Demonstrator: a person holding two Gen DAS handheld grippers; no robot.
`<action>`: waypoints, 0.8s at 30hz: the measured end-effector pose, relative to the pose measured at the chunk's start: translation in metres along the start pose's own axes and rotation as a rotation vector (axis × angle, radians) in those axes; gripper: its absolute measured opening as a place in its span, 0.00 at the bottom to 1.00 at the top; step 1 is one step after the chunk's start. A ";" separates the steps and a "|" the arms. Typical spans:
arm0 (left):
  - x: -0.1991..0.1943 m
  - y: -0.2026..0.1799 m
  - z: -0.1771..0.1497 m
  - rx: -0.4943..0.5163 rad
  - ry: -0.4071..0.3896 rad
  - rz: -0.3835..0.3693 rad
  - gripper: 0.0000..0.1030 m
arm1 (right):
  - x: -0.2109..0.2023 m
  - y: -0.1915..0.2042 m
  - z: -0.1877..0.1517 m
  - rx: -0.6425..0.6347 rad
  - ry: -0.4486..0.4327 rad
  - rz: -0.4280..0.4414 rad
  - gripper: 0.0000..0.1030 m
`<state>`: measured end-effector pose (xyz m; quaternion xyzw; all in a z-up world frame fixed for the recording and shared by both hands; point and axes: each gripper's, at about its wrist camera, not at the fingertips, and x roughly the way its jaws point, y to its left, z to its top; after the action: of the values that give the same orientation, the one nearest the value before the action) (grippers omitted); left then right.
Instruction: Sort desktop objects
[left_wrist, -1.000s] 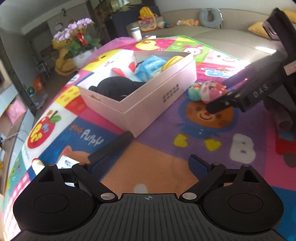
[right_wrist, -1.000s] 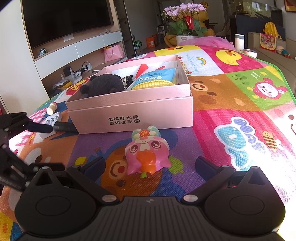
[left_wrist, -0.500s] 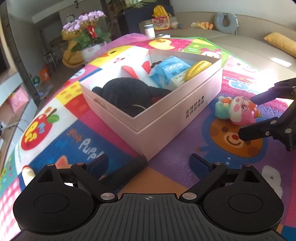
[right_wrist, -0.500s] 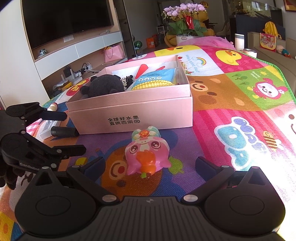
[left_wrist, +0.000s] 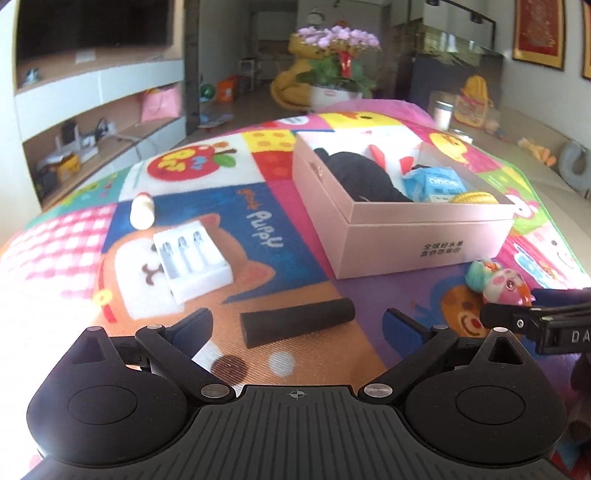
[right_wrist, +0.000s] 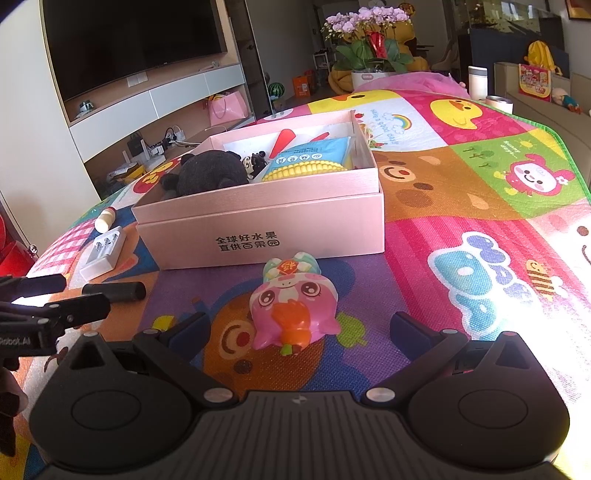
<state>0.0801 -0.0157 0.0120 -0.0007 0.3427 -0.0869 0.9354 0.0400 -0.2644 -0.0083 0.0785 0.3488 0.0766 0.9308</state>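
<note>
I have the black roll (left_wrist: 297, 322) lying on its side on the mat (left_wrist: 258, 236), crosswise just ahead of my left hand-held gripper (left_wrist: 297, 325) and between its fingertips; it sits a little in front of the pink box (left_wrist: 413, 236), apart from it. That gripper's jaws have just been opening and now stand wide, pads clear of the roll, holding nothing. I judge this as the approach step for the roll: the next move calls for easing forward and down until the pads flank it, closing, then lifting it over the box wall. The roll lies nearly across the jaw line, so I may need to turn my wrist to pinch across it, not along it. My right hand-held gripper (right_wrist: 297, 328) is also wide open and empty, with the pig toy (right_wrist: 291, 317) on the mat just ahead, between its fingers, untouched. A white case (left_wrist: 192, 258) and a small bottle (left_wrist: 142, 212) wait farther left. The box already holds a black plush (right_wrist: 208, 173), corn (right_wrist: 304, 171) and a blue packet (right_wrist: 314, 149).
</note>
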 end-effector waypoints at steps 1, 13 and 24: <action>0.004 -0.003 0.000 -0.015 0.012 0.007 0.98 | 0.000 0.000 0.000 0.001 0.000 0.000 1.00; 0.013 -0.022 -0.007 0.029 0.007 0.067 0.78 | 0.000 0.000 0.000 -0.001 0.001 -0.001 1.00; -0.016 0.000 -0.025 0.051 0.028 0.030 0.78 | 0.006 0.017 0.012 -0.151 0.023 -0.071 1.00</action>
<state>0.0517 -0.0120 0.0030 0.0298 0.3535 -0.0817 0.9314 0.0510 -0.2482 0.0004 -0.0049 0.3551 0.0706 0.9321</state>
